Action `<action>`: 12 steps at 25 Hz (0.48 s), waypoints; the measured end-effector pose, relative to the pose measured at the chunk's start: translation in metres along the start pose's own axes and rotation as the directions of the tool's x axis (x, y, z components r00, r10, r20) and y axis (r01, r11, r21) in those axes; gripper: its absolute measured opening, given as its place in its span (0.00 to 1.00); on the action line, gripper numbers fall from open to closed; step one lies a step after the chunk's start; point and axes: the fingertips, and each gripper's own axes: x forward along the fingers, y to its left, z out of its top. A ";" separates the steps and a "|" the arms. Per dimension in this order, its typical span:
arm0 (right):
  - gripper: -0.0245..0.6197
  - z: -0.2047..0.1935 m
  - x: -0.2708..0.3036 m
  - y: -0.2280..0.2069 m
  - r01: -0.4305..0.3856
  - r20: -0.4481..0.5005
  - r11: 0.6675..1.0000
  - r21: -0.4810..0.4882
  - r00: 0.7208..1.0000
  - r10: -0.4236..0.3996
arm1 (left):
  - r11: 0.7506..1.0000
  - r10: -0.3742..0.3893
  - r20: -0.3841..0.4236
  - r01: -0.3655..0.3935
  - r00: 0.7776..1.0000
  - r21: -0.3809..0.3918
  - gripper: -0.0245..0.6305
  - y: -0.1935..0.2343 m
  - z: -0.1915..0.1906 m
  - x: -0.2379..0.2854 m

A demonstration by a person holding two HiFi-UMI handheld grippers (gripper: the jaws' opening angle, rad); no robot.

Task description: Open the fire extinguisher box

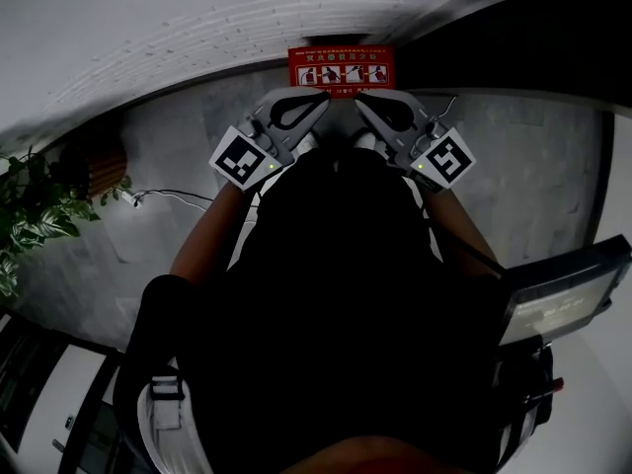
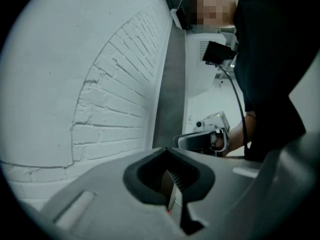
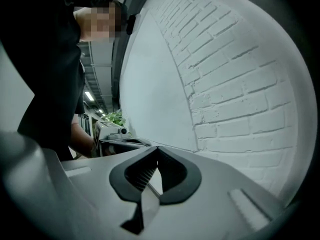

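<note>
The fire extinguisher box [image 1: 341,67] shows only its red top with a row of instruction pictures, standing against the white brick wall [image 1: 197,28]. My left gripper [image 1: 324,95] and right gripper [image 1: 357,97] are held side by side just in front of the box, tips pointing toward it and angled at each other. Both are shut with nothing between the jaws. In the left gripper view the left gripper [image 2: 167,149] faces the brick wall [image 2: 115,94], with the right gripper [image 2: 210,134] beside it. The right gripper [image 3: 157,147] likewise faces the wall [image 3: 235,84]. The box's front is hidden.
A potted plant [image 1: 30,215] stands at the left. A wooden object [image 1: 99,166] and a thin cable [image 1: 168,197] lie on the grey tiled floor [image 1: 523,166]. A dark flat device [image 1: 563,294] sits at my right. My body fills the lower head view.
</note>
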 end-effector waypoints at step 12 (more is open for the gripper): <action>0.05 -0.043 -0.005 -0.074 -0.006 -0.055 1.000 0.026 0.998 0.008 | 0.996 0.078 -0.089 -0.081 0.993 -0.031 0.04 0.020 -0.061 0.044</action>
